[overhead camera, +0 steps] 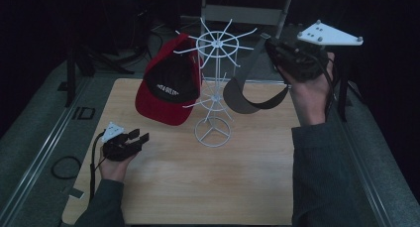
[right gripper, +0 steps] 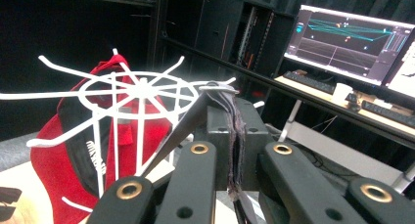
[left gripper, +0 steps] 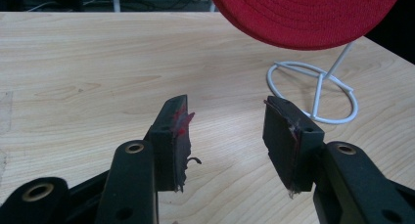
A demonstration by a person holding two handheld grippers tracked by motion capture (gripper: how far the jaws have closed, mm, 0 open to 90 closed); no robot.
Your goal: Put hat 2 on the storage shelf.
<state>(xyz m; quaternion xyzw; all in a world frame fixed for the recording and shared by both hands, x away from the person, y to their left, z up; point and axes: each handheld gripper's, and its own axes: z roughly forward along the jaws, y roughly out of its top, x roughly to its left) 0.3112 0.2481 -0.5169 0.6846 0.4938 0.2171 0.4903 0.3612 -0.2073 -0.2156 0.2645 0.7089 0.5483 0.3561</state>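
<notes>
Two hand-held grippers, left (overhead camera: 140, 136) and right (overhead camera: 268, 42), one red cap (overhead camera: 166, 88), one grey visor (overhead camera: 247, 93), one white wire rack (overhead camera: 214, 78), one wooden table (overhead camera: 208, 187)

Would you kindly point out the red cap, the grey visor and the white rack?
red cap (overhead camera: 166, 100), high view, on its brim.
grey visor (overhead camera: 236, 97), high view, on its curved brim.
white rack (overhead camera: 213, 133), high view, on its base ring.

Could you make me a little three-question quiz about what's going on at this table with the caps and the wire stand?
1. True or false: the red cap hangs on the white wire rack.
2. What does the right gripper hold? A) a red cap B) a grey visor C) a cable
3. How do the left gripper jaws stand?

Key:
1. True.
2. B: its jaws are shut on the strap of the grey visor, beside the rack's top spokes.
3. Open, with nothing between them, low over the wooden table.
</notes>
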